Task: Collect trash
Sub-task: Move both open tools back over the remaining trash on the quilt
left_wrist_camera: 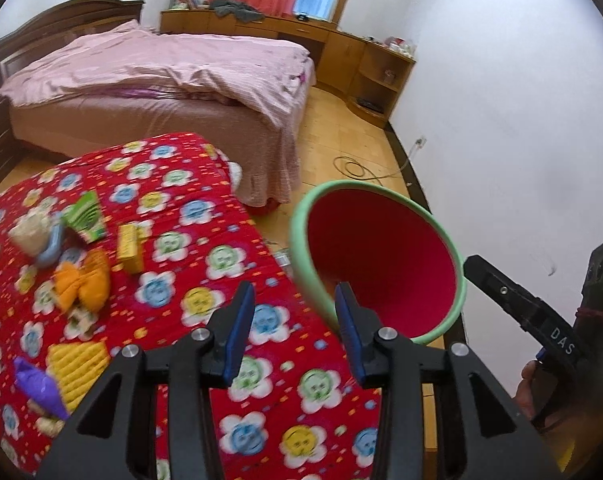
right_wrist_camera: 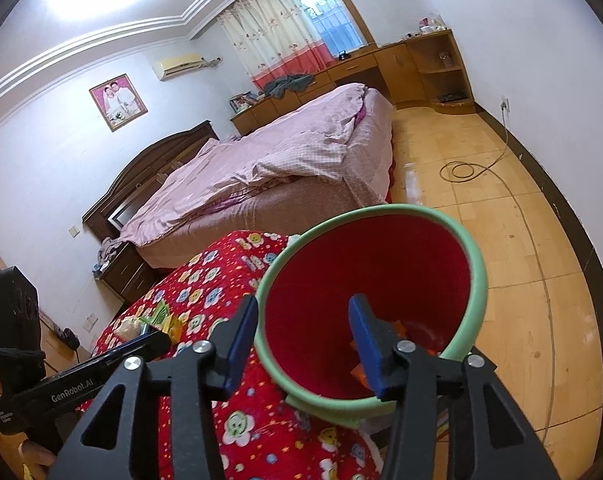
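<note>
Left gripper (left_wrist_camera: 295, 296) angled down over the red flowered quilt (left_wrist_camera: 205, 264), jaws apart, nothing between them. Right gripper (right_wrist_camera: 303, 312) also tilted down, jaws apart — one blue pad outside the bin rim, one inside, no contact visible. Green-rimmed red bin (right_wrist_camera: 475, 268) beside the quilt holds orange scraps (right_wrist_camera: 421, 336). More trash — orange wrapper (left_wrist_camera: 83, 280), yellow box (left_wrist_camera: 130, 246), green packet (left_wrist_camera: 86, 216) — lies on the quilt.
</note>
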`<state>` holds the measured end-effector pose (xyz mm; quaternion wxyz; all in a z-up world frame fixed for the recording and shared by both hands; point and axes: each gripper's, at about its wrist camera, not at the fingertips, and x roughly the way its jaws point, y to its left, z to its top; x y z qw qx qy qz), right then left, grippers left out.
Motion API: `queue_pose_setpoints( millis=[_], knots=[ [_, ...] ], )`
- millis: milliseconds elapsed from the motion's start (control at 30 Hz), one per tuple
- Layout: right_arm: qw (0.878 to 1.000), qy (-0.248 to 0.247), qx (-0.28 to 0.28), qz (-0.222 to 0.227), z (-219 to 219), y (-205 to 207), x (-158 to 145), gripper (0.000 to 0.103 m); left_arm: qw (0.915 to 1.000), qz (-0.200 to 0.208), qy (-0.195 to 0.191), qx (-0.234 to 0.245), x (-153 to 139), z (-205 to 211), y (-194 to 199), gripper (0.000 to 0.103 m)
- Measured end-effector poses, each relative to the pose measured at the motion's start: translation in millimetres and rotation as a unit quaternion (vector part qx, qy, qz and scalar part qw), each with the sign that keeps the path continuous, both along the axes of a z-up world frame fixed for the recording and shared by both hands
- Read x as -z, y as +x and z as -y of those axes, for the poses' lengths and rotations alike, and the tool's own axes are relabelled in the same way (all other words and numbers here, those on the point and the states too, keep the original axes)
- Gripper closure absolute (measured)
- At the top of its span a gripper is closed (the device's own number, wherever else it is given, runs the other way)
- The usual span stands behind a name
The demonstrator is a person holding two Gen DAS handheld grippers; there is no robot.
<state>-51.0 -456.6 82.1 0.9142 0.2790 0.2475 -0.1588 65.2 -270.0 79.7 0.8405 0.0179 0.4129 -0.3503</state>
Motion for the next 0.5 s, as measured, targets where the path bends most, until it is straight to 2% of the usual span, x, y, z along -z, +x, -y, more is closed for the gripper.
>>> queue_pose_setpoints(
  millis=[500],
  knots=[
    [0.998,0.003,-0.056,-0.013,-60,13,1,0.038,0.9951,-0.01,-0.001,-0.098,0,-96,-7,0.061]
  ],
)
